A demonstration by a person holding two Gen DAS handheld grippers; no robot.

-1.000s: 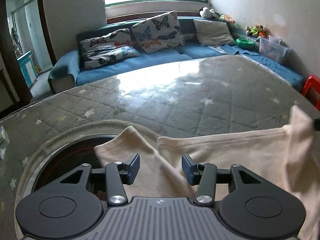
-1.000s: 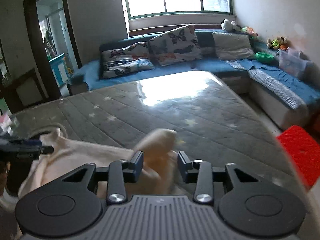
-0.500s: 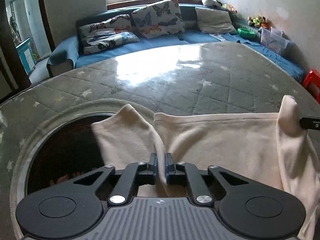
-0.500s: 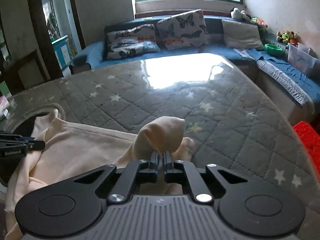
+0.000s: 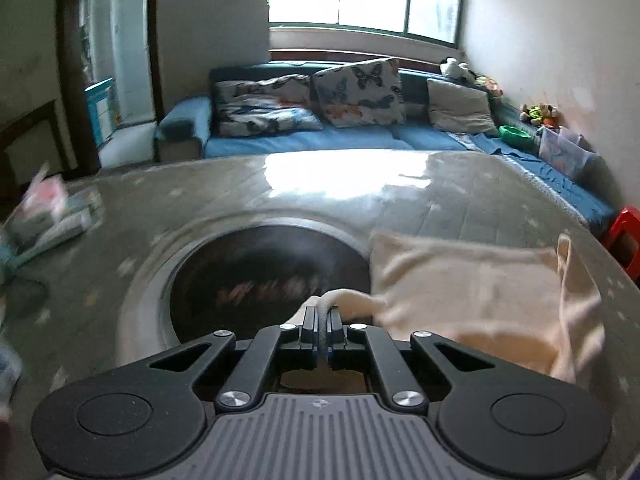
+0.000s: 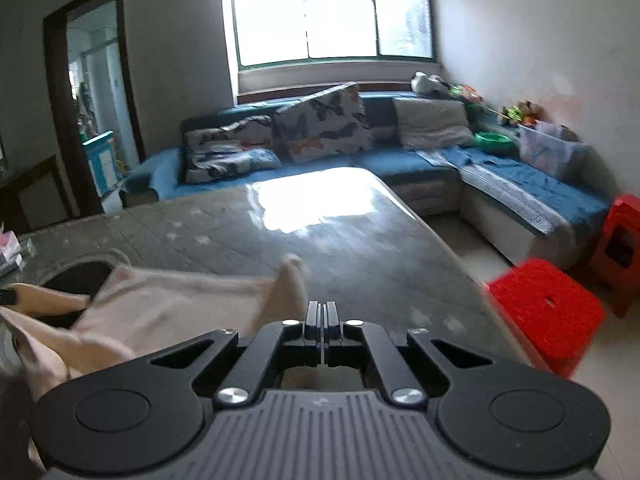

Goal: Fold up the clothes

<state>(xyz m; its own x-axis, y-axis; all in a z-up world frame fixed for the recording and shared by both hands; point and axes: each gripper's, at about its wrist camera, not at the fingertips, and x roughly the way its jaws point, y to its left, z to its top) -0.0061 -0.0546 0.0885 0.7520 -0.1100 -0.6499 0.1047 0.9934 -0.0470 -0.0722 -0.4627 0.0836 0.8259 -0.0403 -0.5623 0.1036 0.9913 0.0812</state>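
1. On the grey star-quilted worktop [image 5: 460, 200], just right of its round dark opening [image 5: 264, 276], lies the cream garment [image 5: 472, 292], bunched and partly lifted
2. Left tongs [image 5: 320, 318]: jaws closed, pinching a fold of the garment's near-left edge; that edge hangs over the opening's right rim
3. Right tongs [image 6: 321, 312]: jaws fully together; cloth [image 6: 176, 304] rises in a peak right in front of them, so prob gripping its edge, though the pinch itself is hidden
4. In the right wrist view the garment spreads from the tongs twd the opening [image 6: 80, 280], w/ a flap draped at far left
5. Beyond the opening: blue sofa [image 5: 320, 140] w/ butterfly cushions; red stool [image 6: 548, 304] off the worktop's right side
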